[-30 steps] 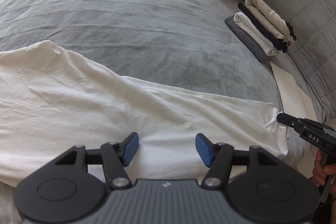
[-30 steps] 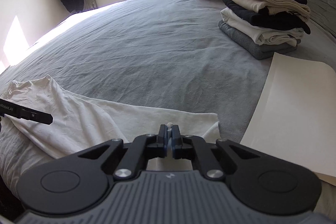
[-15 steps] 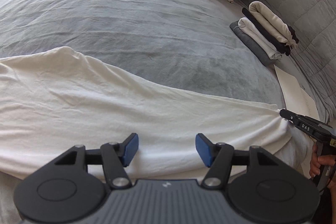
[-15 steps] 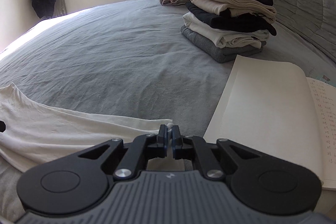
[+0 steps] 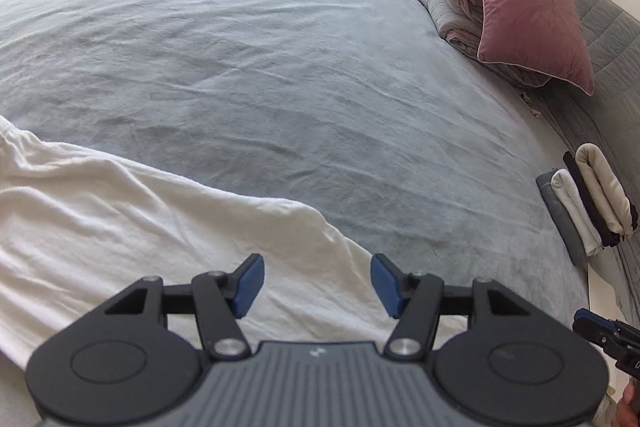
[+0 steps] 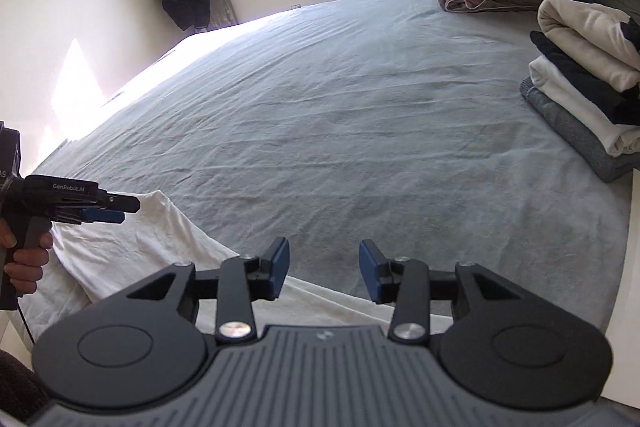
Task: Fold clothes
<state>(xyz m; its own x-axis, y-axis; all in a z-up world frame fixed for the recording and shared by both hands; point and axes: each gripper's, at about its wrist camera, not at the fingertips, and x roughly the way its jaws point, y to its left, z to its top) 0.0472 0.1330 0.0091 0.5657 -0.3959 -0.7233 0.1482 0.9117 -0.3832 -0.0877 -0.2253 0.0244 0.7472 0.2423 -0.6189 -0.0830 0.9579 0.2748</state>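
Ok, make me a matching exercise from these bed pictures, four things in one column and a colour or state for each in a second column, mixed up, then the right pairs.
Things:
1. white garment
2. pillow
3. stack of folded clothes
4. right gripper

Colour or state:
A. dusty pink, propped against rolled bedding
B. fingers apart, holding nothing
C. spread loose on the near edge of the bed
D. piled in layers of cream, black, white and grey

Pairs: 1-C, 2-A, 3-D, 4-B
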